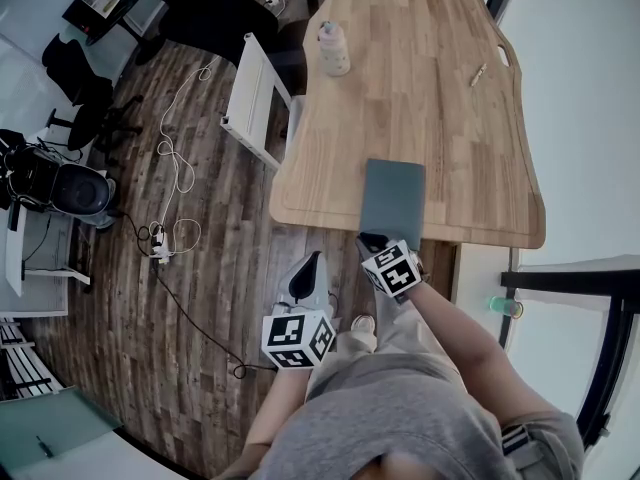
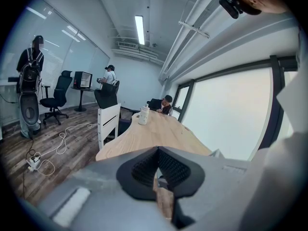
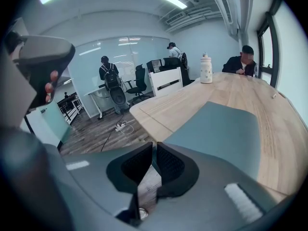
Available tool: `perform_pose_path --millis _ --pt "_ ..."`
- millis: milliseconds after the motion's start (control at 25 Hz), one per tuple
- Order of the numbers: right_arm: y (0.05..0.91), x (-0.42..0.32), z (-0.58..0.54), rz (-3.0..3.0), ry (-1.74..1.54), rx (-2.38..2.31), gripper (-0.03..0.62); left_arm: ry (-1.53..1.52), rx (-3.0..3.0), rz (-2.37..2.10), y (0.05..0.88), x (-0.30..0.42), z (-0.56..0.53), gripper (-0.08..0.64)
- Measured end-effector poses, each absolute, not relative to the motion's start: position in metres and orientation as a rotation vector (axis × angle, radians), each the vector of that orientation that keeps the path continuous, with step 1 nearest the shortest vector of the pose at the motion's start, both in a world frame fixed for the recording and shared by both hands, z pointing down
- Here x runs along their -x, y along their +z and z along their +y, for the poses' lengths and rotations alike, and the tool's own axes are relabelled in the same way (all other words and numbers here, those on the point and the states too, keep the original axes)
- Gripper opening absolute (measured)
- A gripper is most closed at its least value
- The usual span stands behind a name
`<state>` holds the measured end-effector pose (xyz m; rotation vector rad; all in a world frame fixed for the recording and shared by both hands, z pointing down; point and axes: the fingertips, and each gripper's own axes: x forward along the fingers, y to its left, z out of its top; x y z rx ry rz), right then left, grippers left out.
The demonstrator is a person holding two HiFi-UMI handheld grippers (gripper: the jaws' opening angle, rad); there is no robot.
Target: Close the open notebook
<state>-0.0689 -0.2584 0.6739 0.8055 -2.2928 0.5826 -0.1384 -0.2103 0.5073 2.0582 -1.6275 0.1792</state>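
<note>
One notebook [image 1: 392,203], one bottle [image 1: 333,50], one table [image 1: 440,88], two hand-held grippers [image 1: 316,258] [image 1: 370,240].

Grey shirt [image 1: 400,418]; left claw [image 1: 306,268] and right claw [image 1: 372,240] grey, each bearing a black-and-white marker cube [image 1: 297,336]

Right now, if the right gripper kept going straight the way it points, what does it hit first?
The notebook. The right gripper points down at its near edge, and the closed cover lies just past the tips. It may already be touching; depth there is unclear.
</note>
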Motion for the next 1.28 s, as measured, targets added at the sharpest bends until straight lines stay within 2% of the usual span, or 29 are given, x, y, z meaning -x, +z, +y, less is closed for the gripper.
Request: perform_pose_path --millis 120,240,720,880,1280 --pt "0.674 0.069 -0.257 -2.299 0.605 -0.804 0.042 0.179 -2.064 -1.629 0.506 0.139 -0.207 0.002" --pt "0.67 0.072 -0.253 -2.312 0.631 -0.798 0.092 0.175 -2.066 -1.633 0.503 0.141 -0.203 0.002" --pt "0.611 0.064 -0.246 -2.423 0.621 -0.926 0.095 0.158 -2.132 -1.608 0.487 0.132 -0.189 0.002" --pt "0.586 0.054 -0.24 -2.454 0.592 -0.996 0.086 0.158 -2.156 -1.593 0.484 0.127 -0.184 0.002" --pt "0.536 0.022 -0.215 -2.496 0.572 -1.181 0.01 0.164 -2.221 -1.54 0.479 0.112 -0.171 0.002"
